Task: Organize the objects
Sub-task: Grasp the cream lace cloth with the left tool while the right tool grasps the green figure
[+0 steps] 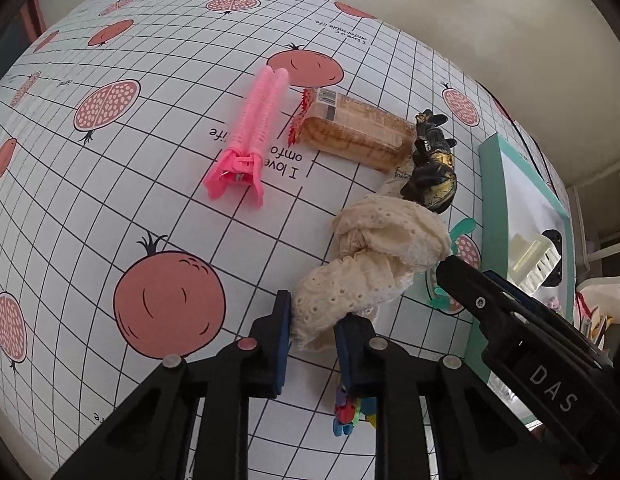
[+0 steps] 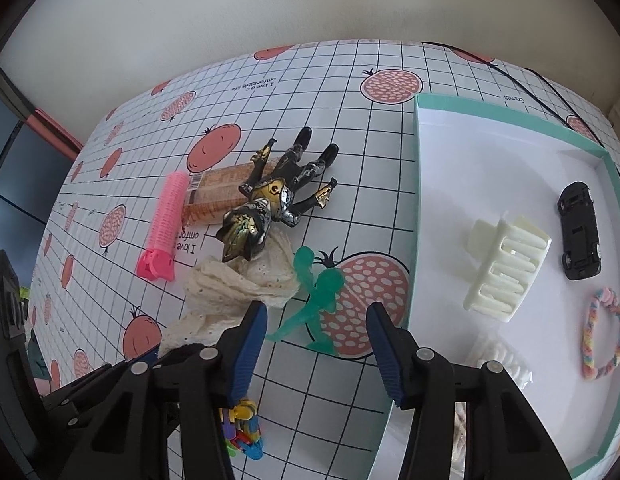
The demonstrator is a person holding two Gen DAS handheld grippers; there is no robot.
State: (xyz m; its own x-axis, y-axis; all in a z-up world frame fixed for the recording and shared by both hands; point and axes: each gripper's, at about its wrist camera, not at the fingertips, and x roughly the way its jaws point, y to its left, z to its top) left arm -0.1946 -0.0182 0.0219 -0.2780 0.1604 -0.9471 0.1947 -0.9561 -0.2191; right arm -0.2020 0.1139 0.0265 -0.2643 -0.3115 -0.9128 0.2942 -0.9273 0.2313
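Note:
My left gripper (image 1: pixel 313 322) is shut on the near end of a cream lace scrunchie (image 1: pixel 381 236), which trails away toward a black and gold action figure (image 1: pixel 431 172) lying partly on its far end. A pink hair roller (image 1: pixel 254 120) and a brown snack packet (image 1: pixel 357 132) lie further out on the table. My right gripper (image 2: pixel 317 340) is open just above the table, with a translucent green toy figure (image 2: pixel 319 292) lying just ahead of its fingertips. The scrunchie (image 2: pixel 238 284) touches its left finger.
A teal-rimmed box (image 2: pixel 414 200) on the right holds a cream hair claw (image 2: pixel 505 268), a black toy car (image 2: pixel 579 236), a rainbow hair tie (image 2: pixel 605 336) and a white ridged item (image 2: pixel 497 356). Small colourful clips (image 2: pixel 242 432) lie under the grippers. The wall runs behind the table.

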